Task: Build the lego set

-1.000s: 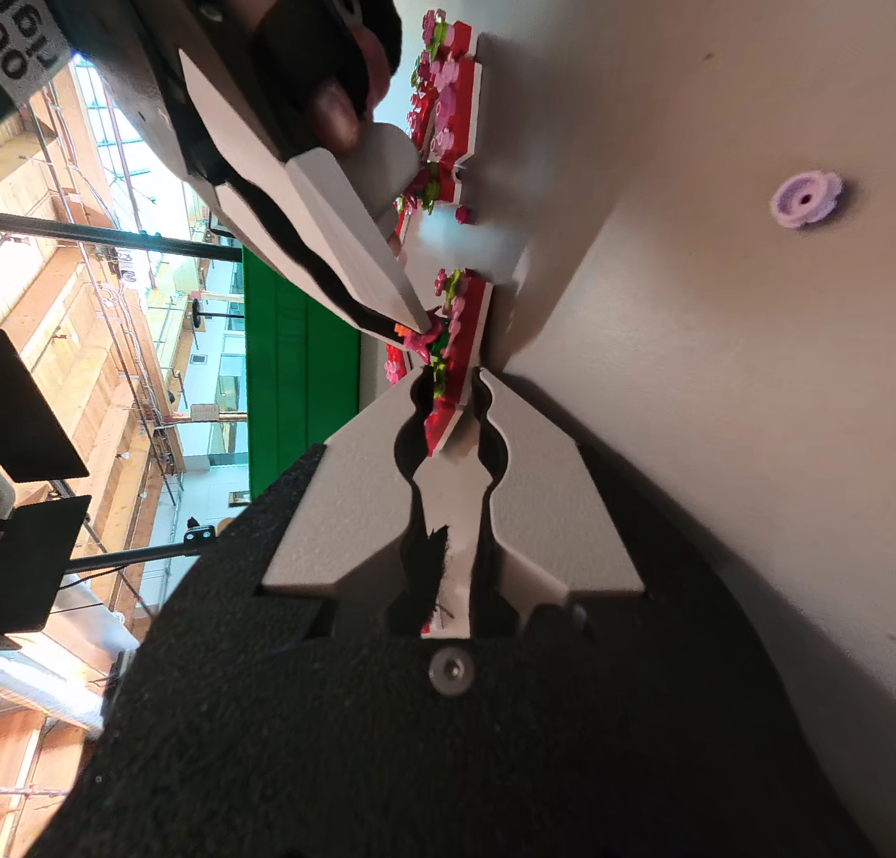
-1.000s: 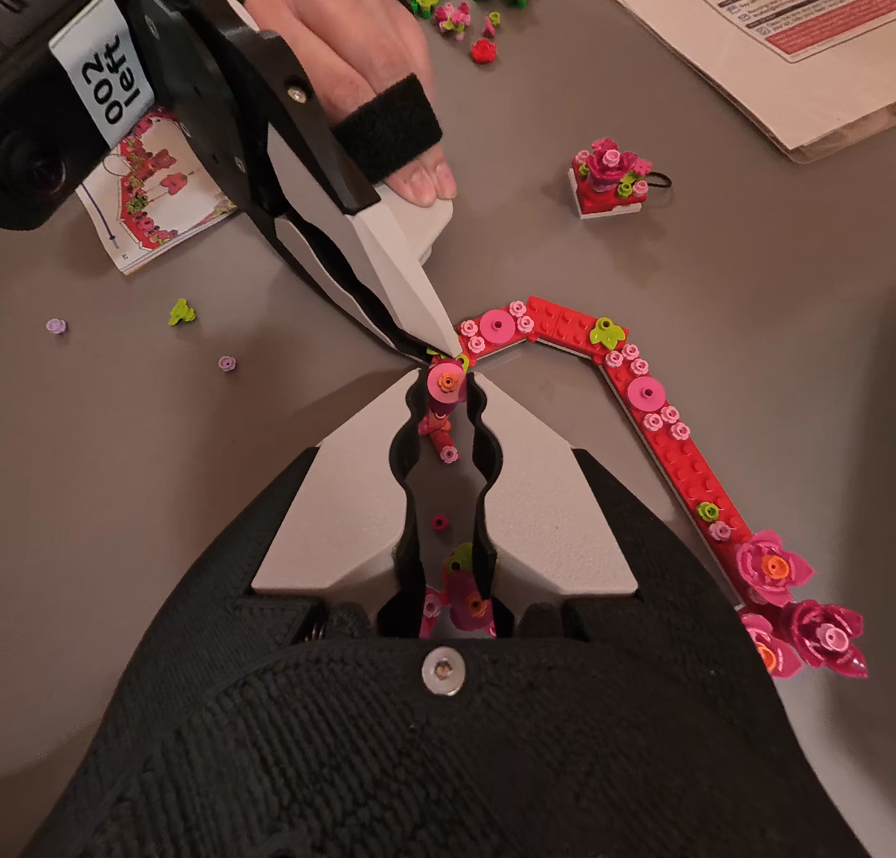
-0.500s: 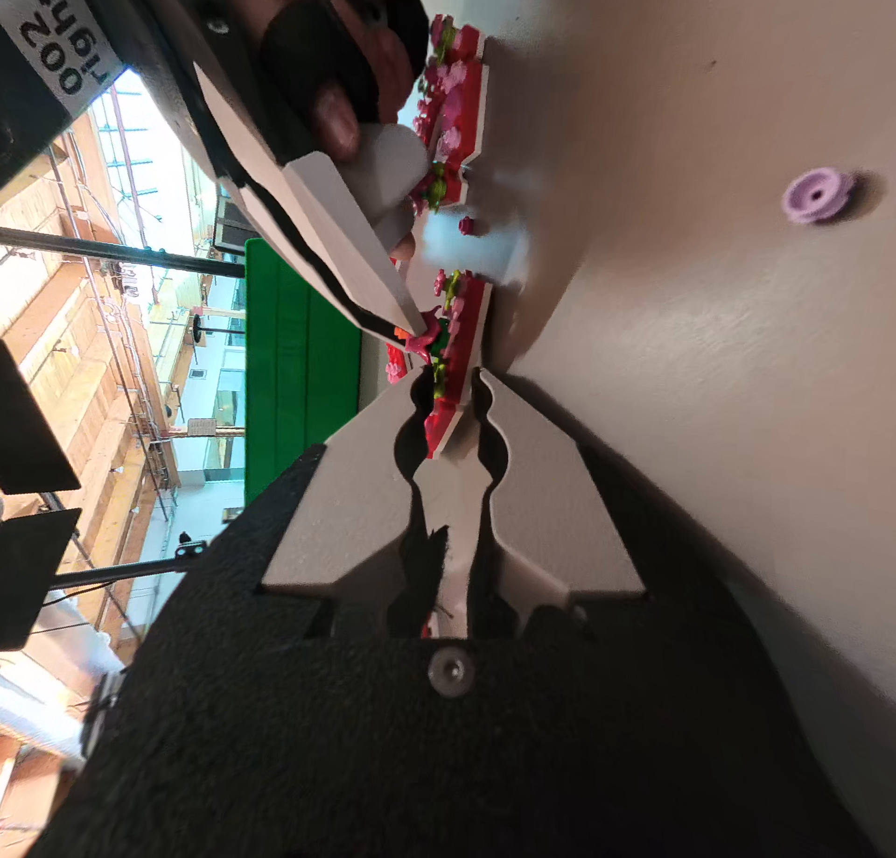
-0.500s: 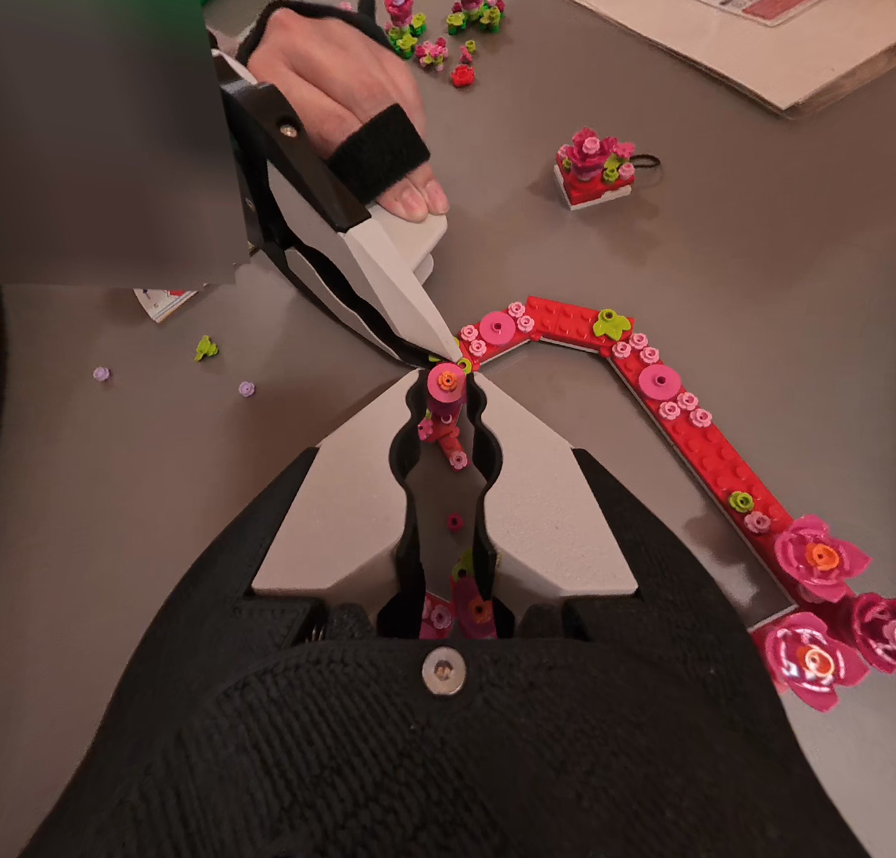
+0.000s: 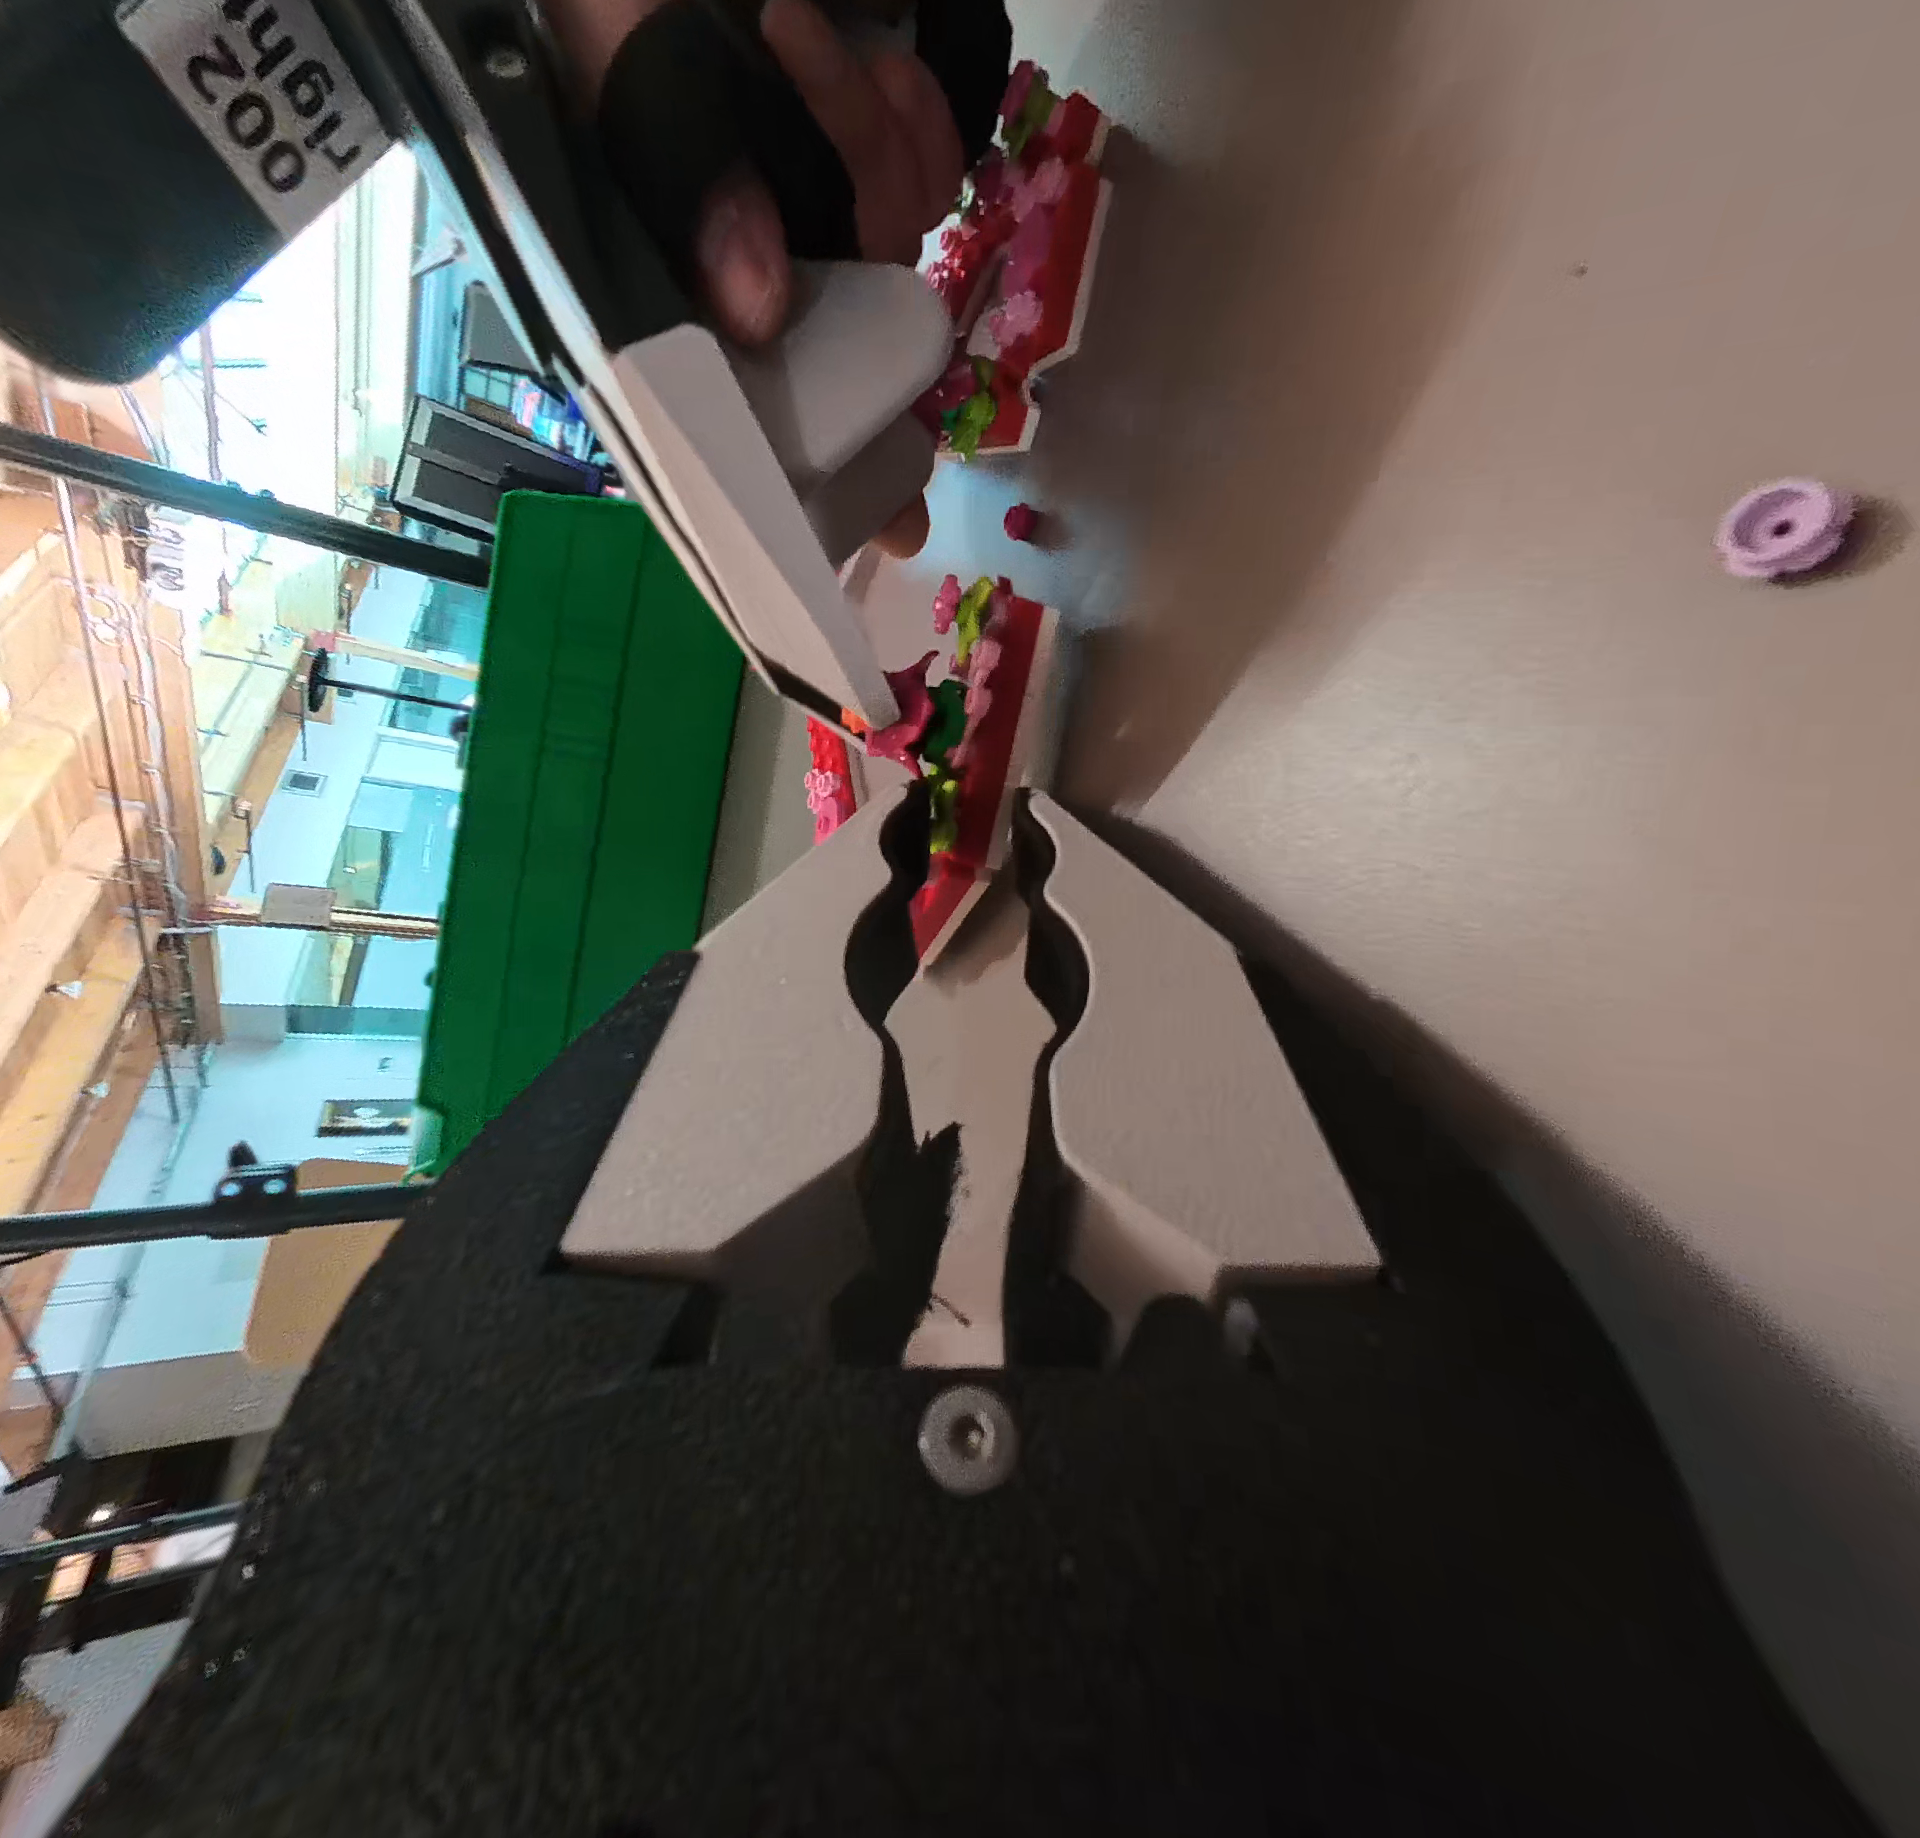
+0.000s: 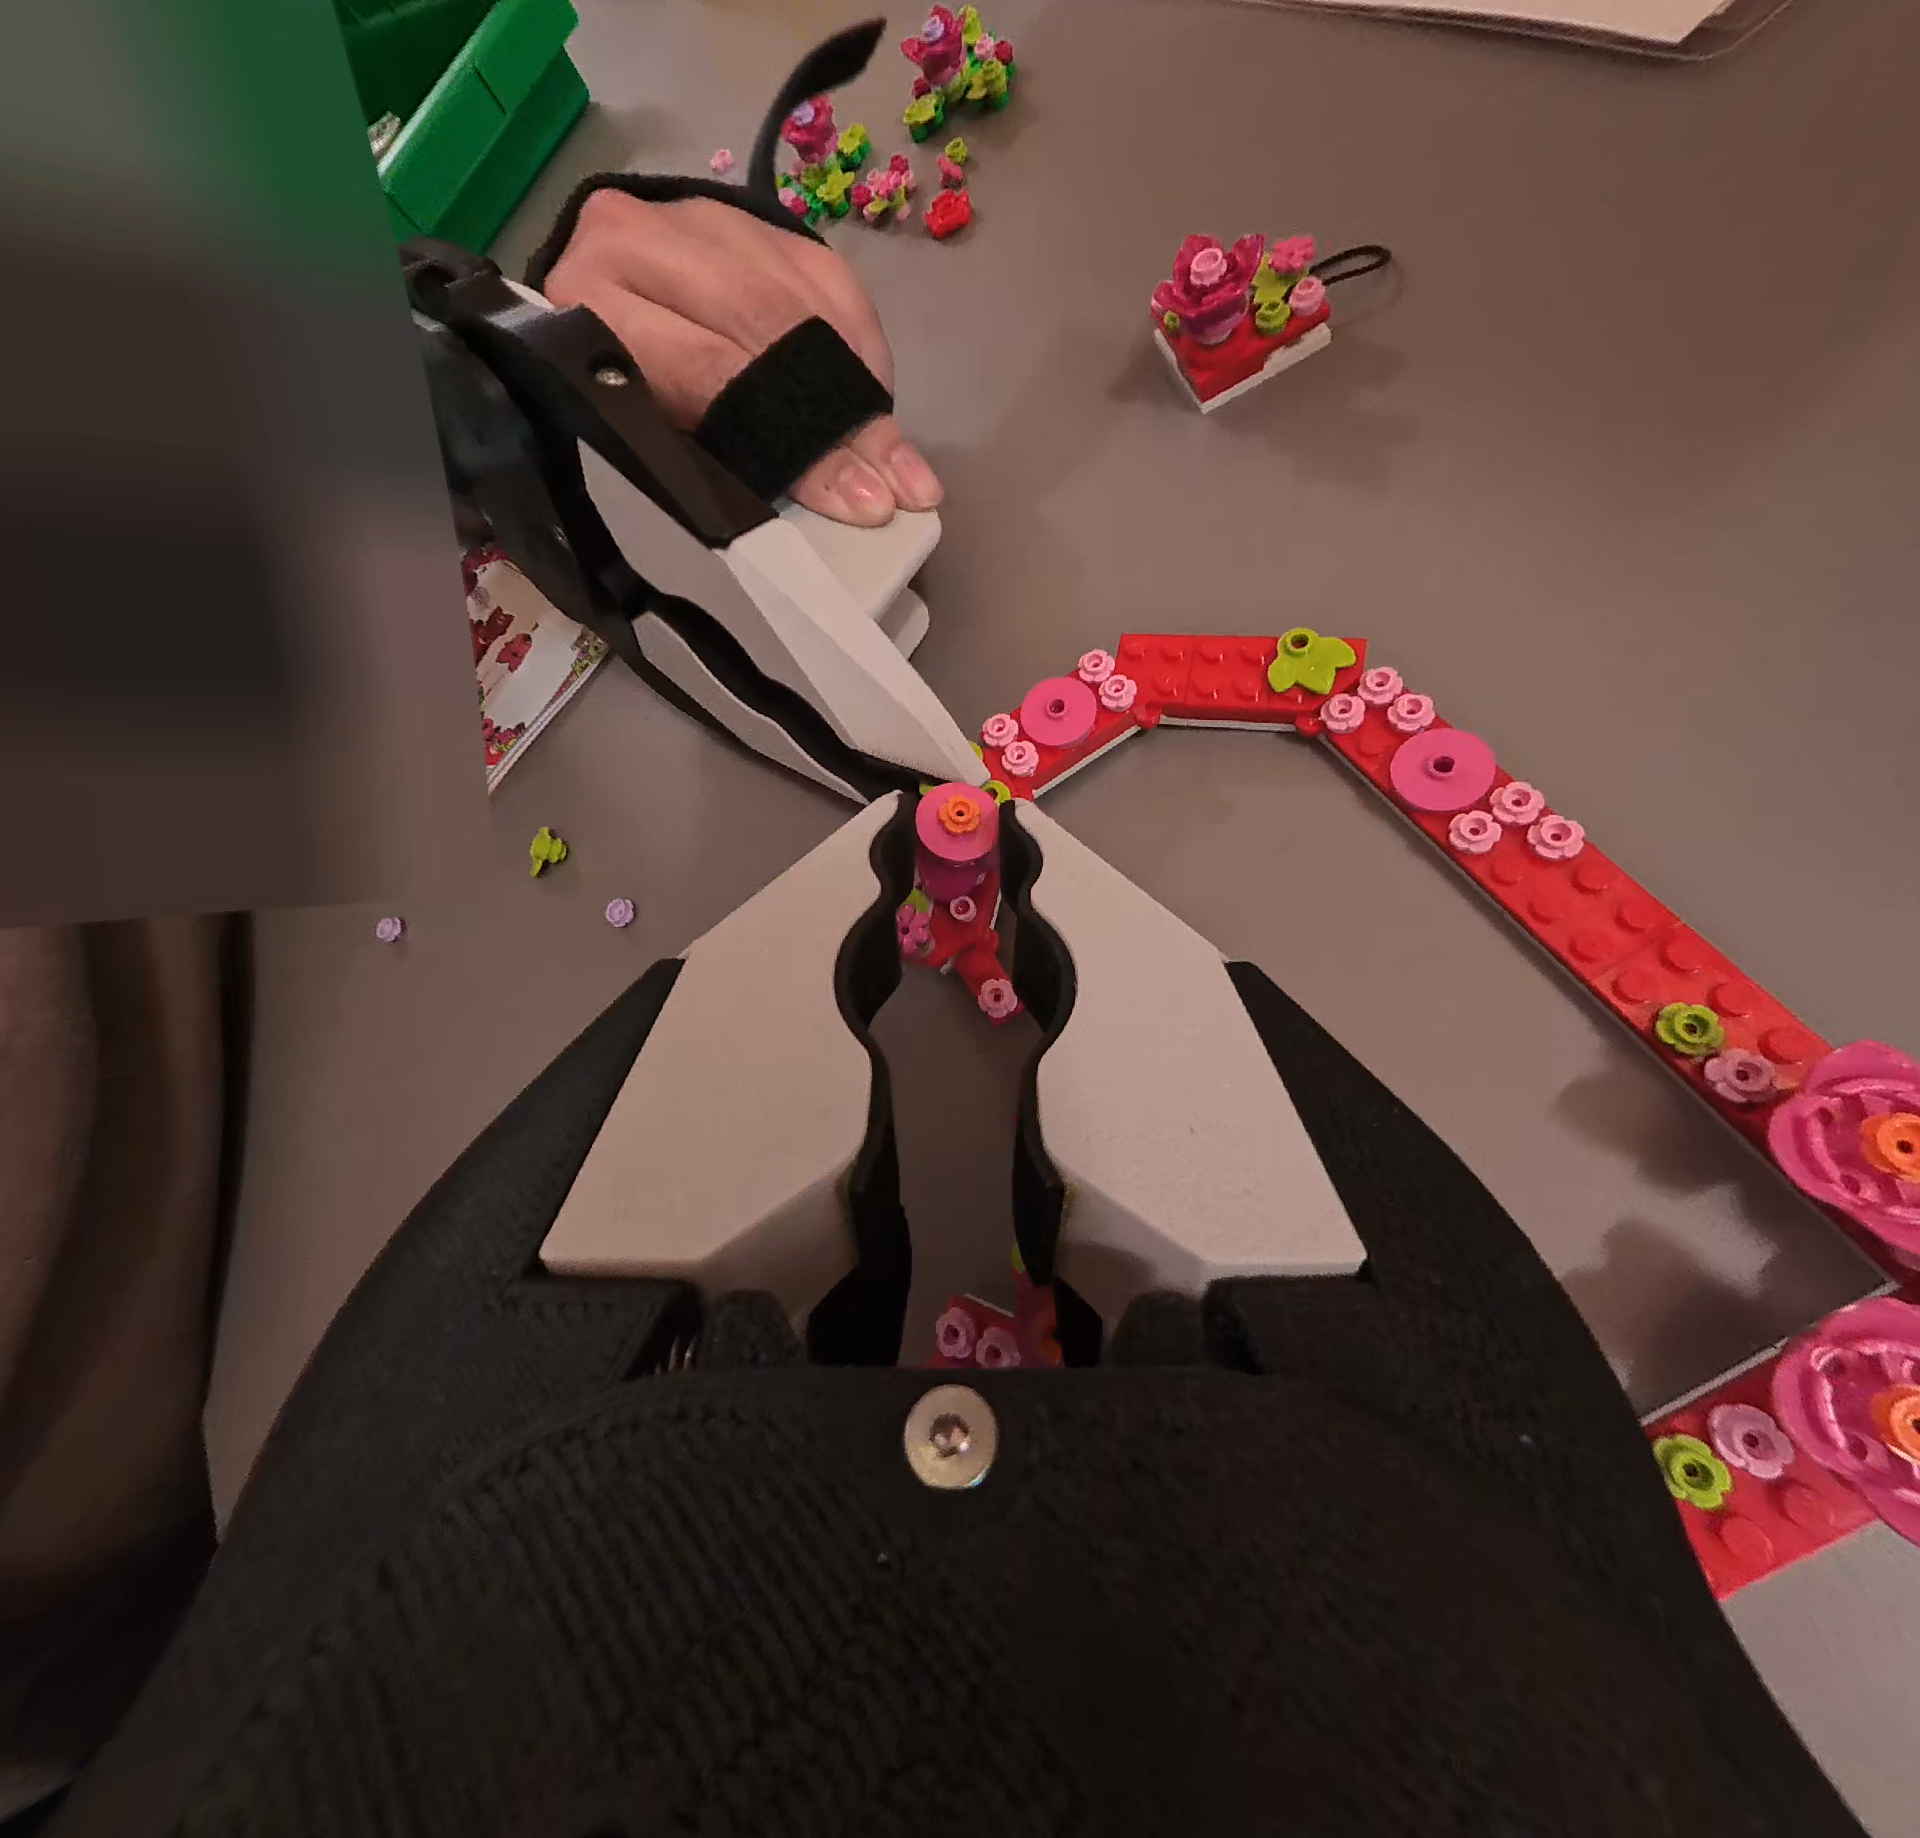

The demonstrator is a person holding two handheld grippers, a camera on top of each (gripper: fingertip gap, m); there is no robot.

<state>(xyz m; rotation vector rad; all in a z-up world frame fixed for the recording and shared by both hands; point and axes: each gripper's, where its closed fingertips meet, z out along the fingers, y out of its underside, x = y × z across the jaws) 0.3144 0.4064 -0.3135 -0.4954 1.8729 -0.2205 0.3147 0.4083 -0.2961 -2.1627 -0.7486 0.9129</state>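
A red lego frame (image 6: 1226, 666) with pink discs, small flowers and green leaves lies bent across the grey table (image 6: 1455, 458). My left gripper (image 5: 958, 801) is shut on the frame's near end (image 5: 1013, 687); it shows from the left in the right wrist view (image 6: 951, 765). My right gripper (image 6: 958, 801) is shut on a pink flower with an orange centre (image 6: 956, 820) and holds it right at that same end of the frame. In the left wrist view the right gripper (image 5: 862, 718) comes from the upper left with the flower (image 5: 904, 713) touching the frame's top.
A small red block with flowers (image 6: 1236, 323) and several flower clusters (image 6: 894, 136) lie farther back. A green bin (image 6: 457, 95) stands at the back left, a booklet (image 6: 520, 666) under the left gripper. Loose lilac studs (image 6: 619, 912) (image 5: 1782, 541), a green leaf (image 6: 545, 848) and big pink roses (image 6: 1849, 1144) lie about. Left and right tips are no more than a few centimetres apart.
Both grippers keep their holds. The right gripper has tilted back over the frame's end, so more of the far table and the green bin shows. The flower stays at the frame's end.
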